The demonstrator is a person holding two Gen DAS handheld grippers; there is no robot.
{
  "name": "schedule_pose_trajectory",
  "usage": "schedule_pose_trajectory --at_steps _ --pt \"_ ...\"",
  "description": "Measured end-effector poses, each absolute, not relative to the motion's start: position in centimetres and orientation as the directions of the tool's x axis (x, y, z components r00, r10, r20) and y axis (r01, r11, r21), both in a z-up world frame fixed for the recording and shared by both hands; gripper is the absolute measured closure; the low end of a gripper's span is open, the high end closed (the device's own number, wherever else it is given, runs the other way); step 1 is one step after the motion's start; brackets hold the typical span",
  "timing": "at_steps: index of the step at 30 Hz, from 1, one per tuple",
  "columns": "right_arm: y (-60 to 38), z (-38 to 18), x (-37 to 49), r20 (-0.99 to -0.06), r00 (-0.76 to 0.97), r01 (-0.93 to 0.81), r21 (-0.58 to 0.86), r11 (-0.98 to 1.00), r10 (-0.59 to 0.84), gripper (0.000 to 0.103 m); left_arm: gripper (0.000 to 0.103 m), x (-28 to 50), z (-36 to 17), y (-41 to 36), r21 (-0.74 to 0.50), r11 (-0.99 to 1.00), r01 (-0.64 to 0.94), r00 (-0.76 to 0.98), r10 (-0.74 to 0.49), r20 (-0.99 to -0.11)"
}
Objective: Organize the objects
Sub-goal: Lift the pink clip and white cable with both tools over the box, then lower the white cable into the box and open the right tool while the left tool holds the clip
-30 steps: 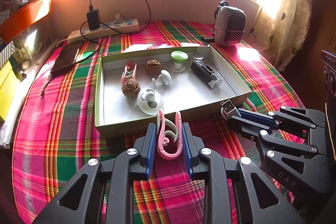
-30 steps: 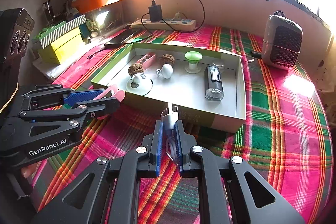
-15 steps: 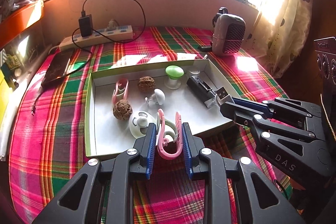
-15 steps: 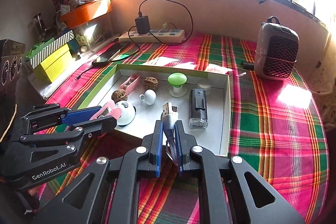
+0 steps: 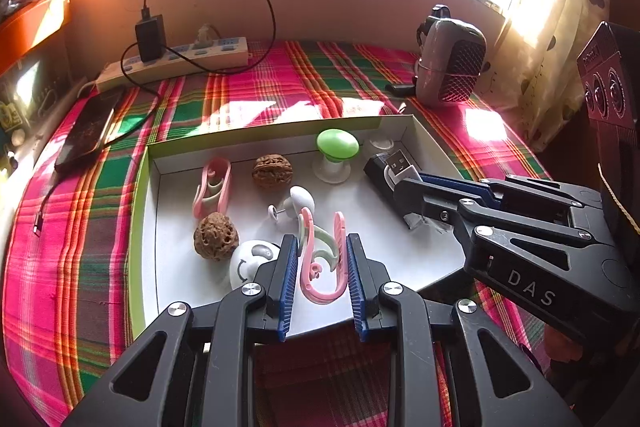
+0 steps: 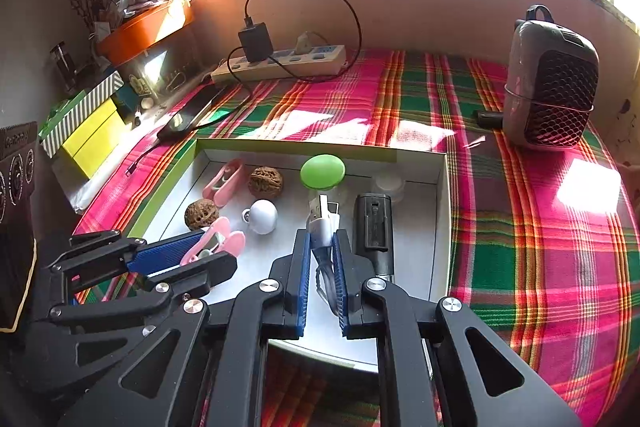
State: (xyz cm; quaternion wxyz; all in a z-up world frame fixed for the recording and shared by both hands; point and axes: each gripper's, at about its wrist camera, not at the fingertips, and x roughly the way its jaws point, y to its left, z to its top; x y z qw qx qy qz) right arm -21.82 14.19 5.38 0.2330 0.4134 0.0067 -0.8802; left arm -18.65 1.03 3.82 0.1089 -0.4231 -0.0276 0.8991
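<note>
Item: pink clip (image 5: 322,259), clamped in L gripper (image 5: 320,247); long axis runs fwd along the fingers, open end away from the hand. Held above near-centre of white tray (image 5: 400,227), just past smiley ball (image 5: 248,263).
Item: USB plug (image 6: 320,215), w/ cable, pinched in R gripper (image 6: 320,251); plug tip points fwd, beside black device (image 6: 374,223).
Judgement: both items sit over tray floor; drop is straight below each; L nearer the nuts' side.
</note>
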Motion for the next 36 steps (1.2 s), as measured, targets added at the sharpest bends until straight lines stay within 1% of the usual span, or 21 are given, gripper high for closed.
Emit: schedule_pose_trajectory --at_steps 4,19,29,36 --pt "13.9 4.7 -22.9 -0.745 -0.53 0.418 0.184 -0.889 -0.404 0.091 0.081 -19.2 3.4 1.3 -0.148 -0.972 -0.183 -0.608 0.23 -0.76" --pt "13.1 3.0 -24.7 -0.779 -0.481 0.434 0.186 -0.881 -0.402 0.091 0.081 -20.8 1.9 2.0 -0.126 -0.975 -0.183 -0.571 0.21 -0.793" --pt "12.4 2.8 -25.0 -0.794 -0.496 0.441 0.119 -0.889 -0.352 0.091 0.081 -21.2 1.5 2.2 -0.124 -0.975 -0.185 -0.569 0.209 -0.796" --pt "12.0 2.6 -25.0 -0.8 -0.49 0.452 0.107 -0.885 -0.347 0.091 0.081 -21.3 1.5 2.2 -0.117 -0.975 -0.186 -0.57 0.205 -0.796"
